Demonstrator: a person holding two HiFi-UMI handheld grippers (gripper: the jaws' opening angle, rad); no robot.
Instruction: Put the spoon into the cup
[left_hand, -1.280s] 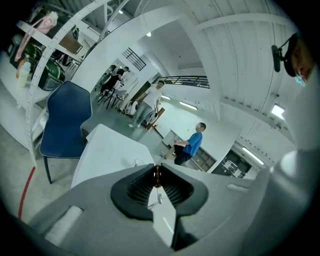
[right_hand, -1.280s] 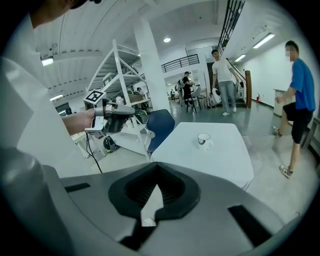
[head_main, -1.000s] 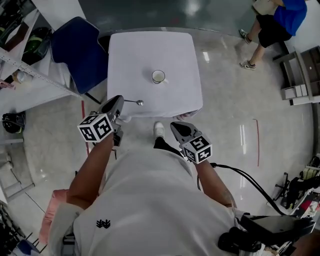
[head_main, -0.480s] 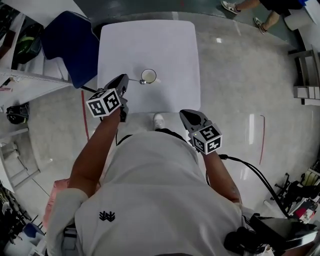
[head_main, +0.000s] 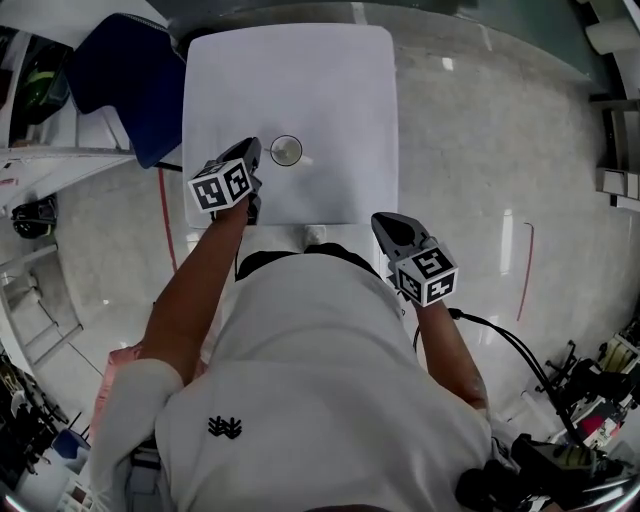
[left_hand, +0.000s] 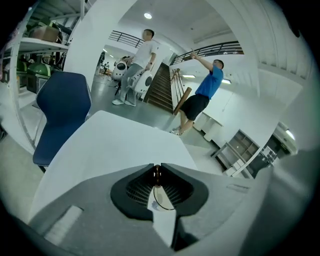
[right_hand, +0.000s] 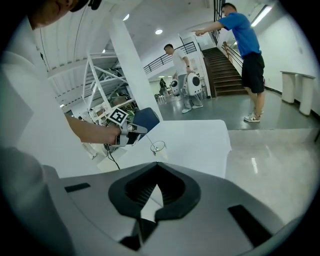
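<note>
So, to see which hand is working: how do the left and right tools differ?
The left tool is shut on the spoon; the right tool is shut on nothing. The left tool is over the table by the cup; the right tool is off its near edge, above the floor. Both carry marker cubes.

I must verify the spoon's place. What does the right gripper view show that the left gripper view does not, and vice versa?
Only the right gripper view: the left gripper from the side, its spoon slanting down toward the cup. Only the left gripper view: the jaws closed on the spoon's handle, close up. Both: the white table, the blue chair, a blue-shirted person.
</note>
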